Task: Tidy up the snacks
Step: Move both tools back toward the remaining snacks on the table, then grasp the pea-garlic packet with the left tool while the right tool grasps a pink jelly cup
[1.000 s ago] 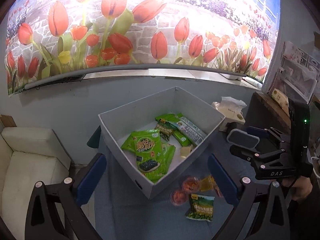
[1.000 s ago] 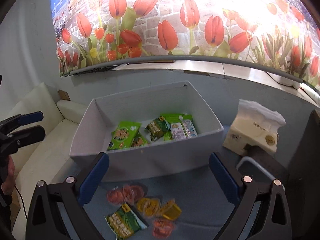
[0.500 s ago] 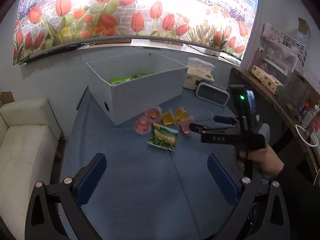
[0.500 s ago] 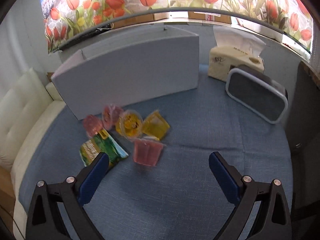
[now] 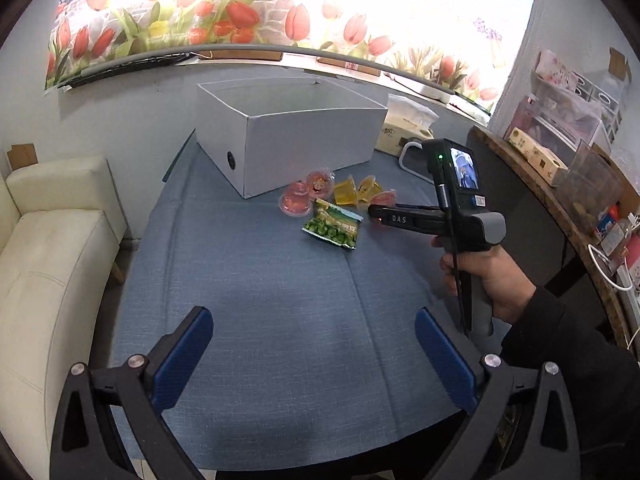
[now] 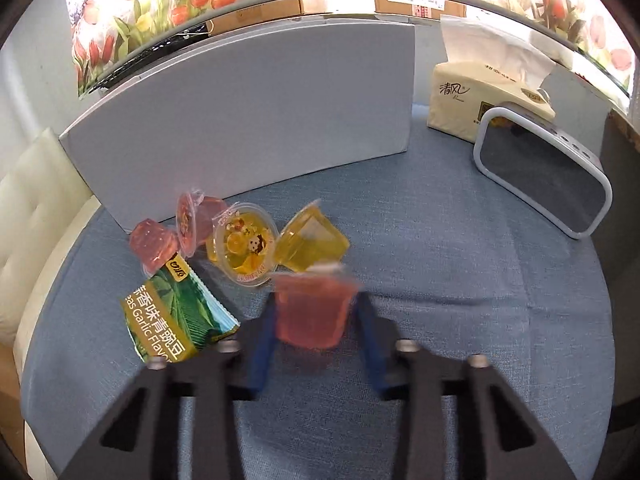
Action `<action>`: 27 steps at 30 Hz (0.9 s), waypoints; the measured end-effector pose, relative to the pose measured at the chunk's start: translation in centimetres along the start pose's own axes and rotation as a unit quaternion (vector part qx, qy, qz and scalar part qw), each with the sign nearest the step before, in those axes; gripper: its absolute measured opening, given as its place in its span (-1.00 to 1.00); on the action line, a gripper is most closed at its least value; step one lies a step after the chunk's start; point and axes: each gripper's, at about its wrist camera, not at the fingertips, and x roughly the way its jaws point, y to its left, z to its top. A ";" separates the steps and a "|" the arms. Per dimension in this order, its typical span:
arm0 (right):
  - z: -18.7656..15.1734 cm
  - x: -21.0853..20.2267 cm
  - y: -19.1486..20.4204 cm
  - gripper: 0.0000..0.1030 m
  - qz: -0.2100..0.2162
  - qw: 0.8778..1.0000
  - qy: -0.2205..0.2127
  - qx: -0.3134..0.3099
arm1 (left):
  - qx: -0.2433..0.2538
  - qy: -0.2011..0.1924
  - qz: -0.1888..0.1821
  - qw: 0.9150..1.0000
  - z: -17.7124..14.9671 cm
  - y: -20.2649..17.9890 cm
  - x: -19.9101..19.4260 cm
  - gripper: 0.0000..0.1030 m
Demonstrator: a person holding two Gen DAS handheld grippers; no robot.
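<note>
The right tool (image 6: 316,316) has just been closing and now clamps a pink jelly cup (image 6: 314,312). The green packet (image 6: 172,316) beside it reads "Garlic Flavor"; the tool's arm reads "DAS". The left tool (image 5: 314,356) hangs released above the table (image 5: 280,300).

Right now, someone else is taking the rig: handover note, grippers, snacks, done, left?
Right gripper: jaws just closed around the pink jelly cup, which sits between the pads.
Left gripper: open, empty, over bare blue cloth.
On the cloth in front of the white box: two red jelly cups, two yellow jelly cups, green pea packet.
Box contents not visible now.
Left: box the pink cup, then the other five.
</note>
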 end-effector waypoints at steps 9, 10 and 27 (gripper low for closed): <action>-1.5 -3.5 -0.1 -0.29 0.023 1.000 -0.015 -0.005 | 0.028 0.000 -0.007 1.000 1.3 -1.3 3.4 1.00; -1.8 -4.5 -0.3 -0.29 0.021 1.000 -0.021 -0.009 | 0.034 0.001 -0.009 0.999 1.6 -1.5 4.1 1.00; -9.9 -17.8 -5.6 -0.29 0.001 0.997 -0.062 0.053 | 0.079 0.043 0.028 0.996 6.5 -4.7 17.8 1.00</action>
